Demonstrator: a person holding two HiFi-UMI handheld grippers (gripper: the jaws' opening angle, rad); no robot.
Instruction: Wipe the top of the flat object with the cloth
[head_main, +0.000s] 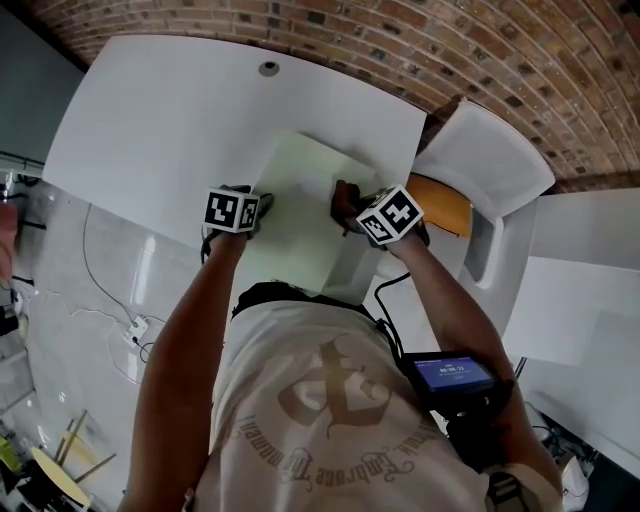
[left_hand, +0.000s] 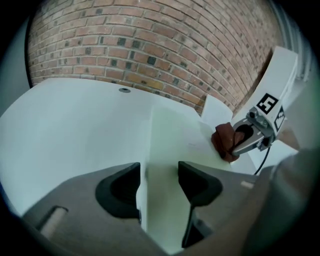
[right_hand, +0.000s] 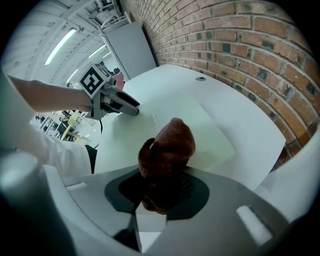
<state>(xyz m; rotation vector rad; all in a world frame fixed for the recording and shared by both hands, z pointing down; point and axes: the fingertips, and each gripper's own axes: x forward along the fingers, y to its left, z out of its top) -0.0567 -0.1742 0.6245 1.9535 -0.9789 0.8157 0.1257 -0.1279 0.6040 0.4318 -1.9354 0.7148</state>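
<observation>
A pale green flat object (head_main: 300, 215) lies on the white worktop (head_main: 170, 110), at the edge nearest the person, with its far corner pointing toward the brick wall (head_main: 420, 40). The right gripper (head_main: 350, 215) has its jaws closed on a bunched brown cloth (head_main: 344, 203). In the right gripper view the cloth (right_hand: 169, 147) fills the space between the pads and bulges out past the tips. Its free end is down on the flat object's (right_hand: 195, 127) top, close to the right edge and about midway along that edge. The left gripper view shows the same spot from across the sheet, with the cloth (left_hand: 224, 142) sitting at the flat object's (left_hand: 167, 140) right margin, pinched in the right gripper (left_hand: 239, 141). The left gripper (head_main: 266, 203) is at the opposite side. Its jaws stand a narrow gap apart, and the flat object's left edge runs up between them, one pad over the green surface and the other over the bare worktop (left_hand: 75, 120). Whether the pads press on the surface cannot be told. In the right gripper view the left gripper (right_hand: 131, 108) reaches in low over that left edge. Both bare forearms stretch forward from the person's body, angled slightly inward, and the marker cubes face up. The two grippers are level with each other, on either side of the sheet's middle.
</observation>
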